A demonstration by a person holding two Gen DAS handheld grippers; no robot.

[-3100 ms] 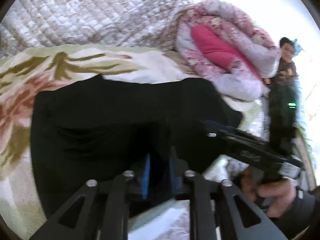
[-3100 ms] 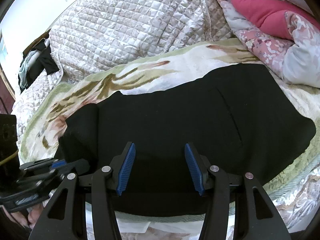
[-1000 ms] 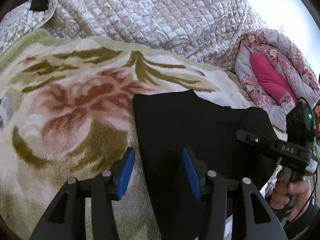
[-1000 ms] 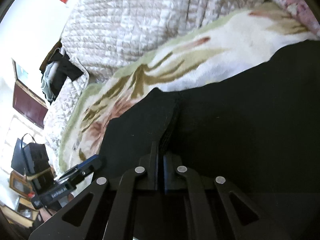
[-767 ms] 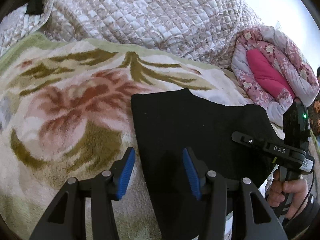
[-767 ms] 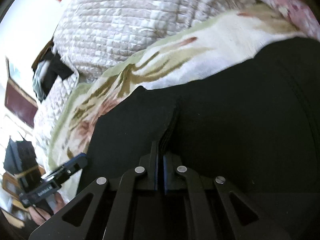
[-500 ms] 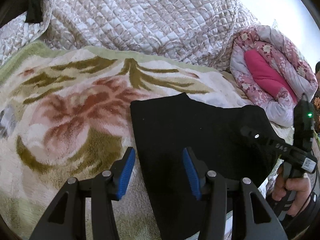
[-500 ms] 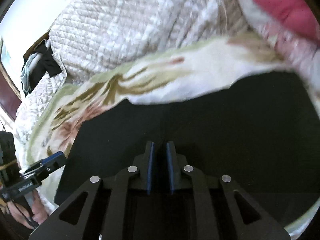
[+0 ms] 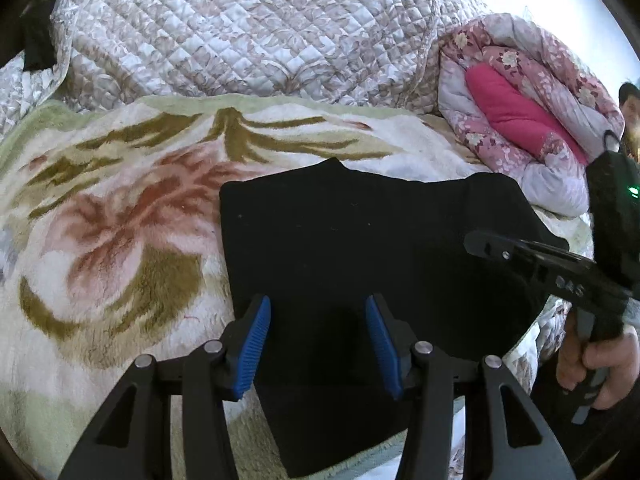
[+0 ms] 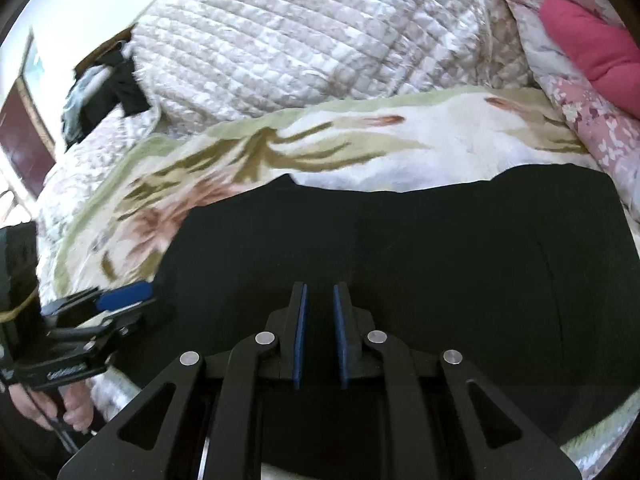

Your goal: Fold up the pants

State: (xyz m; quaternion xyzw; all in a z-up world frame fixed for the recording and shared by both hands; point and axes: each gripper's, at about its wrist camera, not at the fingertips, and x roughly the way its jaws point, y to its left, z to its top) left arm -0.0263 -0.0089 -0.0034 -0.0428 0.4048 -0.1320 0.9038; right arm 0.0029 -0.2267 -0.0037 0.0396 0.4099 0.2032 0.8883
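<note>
Nearest in the left wrist view, the left gripper [image 9: 316,338] stands with its two blue-padded jaws wide apart and nothing clamped; it hovers over the near left part of the folded black fabric pants [image 9: 360,248], whose left edge runs just inside the left jaw. In the right wrist view, the right gripper [image 10: 319,334] shows its two blue pads narrowly parted; its jaws have just been opening, and no cloth is seen between the pads, the black pants [image 10: 400,248] lying flat below and beyond them. One garment is present, folded into a broad dark slab. It lies on the cream plush blanket with pink and olive flower pattern [image 9: 112,216], toward the blanket's near right portion, its near edge reaching close to the blanket's near edge and its far edge lying short of the blanket's far green border. Two grippers are counted, each carried by one hand: the person's right hand [image 9: 600,364] grips the handle at the right margin of the left view, and the left hand [image 10: 52,404] shows at the lower left of the right view. Beyond the blanket's far edge rises one grey-white quilted bedspread [image 9: 248,28]. At the far right corner sits one rolled pink floral quilt with a magenta lining [image 9: 520,116]. One heap of dark clothing [image 10: 100,92] lies at the far left, blurred.
</note>
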